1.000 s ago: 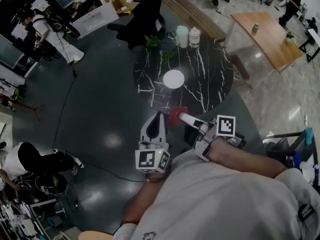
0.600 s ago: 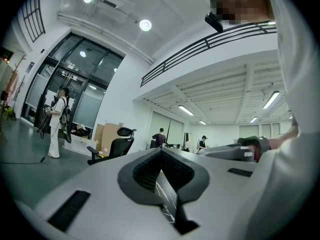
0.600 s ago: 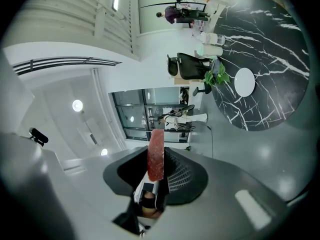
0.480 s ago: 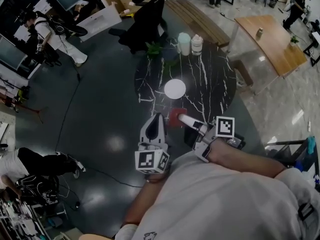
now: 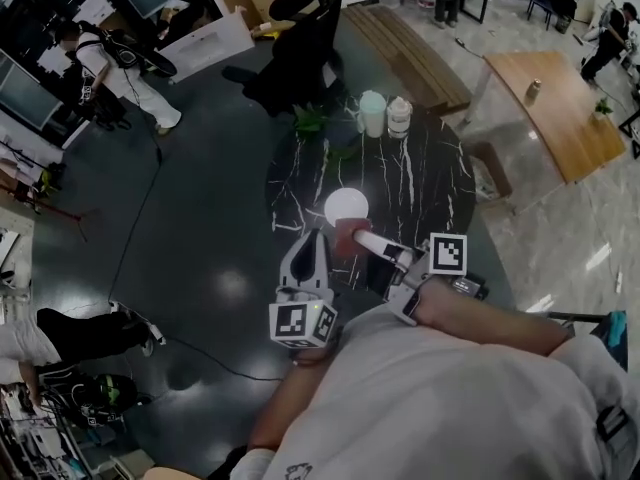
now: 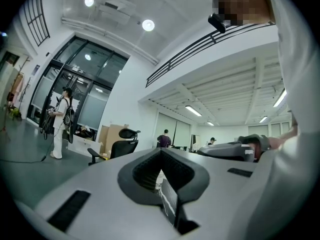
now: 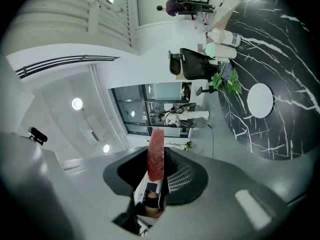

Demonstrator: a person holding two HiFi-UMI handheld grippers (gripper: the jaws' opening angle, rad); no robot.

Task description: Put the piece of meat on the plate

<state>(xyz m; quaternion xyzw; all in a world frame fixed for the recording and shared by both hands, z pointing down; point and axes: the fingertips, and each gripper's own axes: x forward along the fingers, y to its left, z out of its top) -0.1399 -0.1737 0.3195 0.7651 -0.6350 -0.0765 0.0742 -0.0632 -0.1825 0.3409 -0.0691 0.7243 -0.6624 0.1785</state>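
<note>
Marble tabletop: plate near its close edge. Right gripper pinches the meat edge-on, just short of the plate. Left gripper beside it, closed, empty.

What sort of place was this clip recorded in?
Most likely an open-plan office or lab hall: a black office chair, a round marble-patterned table and a wooden table stand in a wide space, with tall glass doors behind.
</note>
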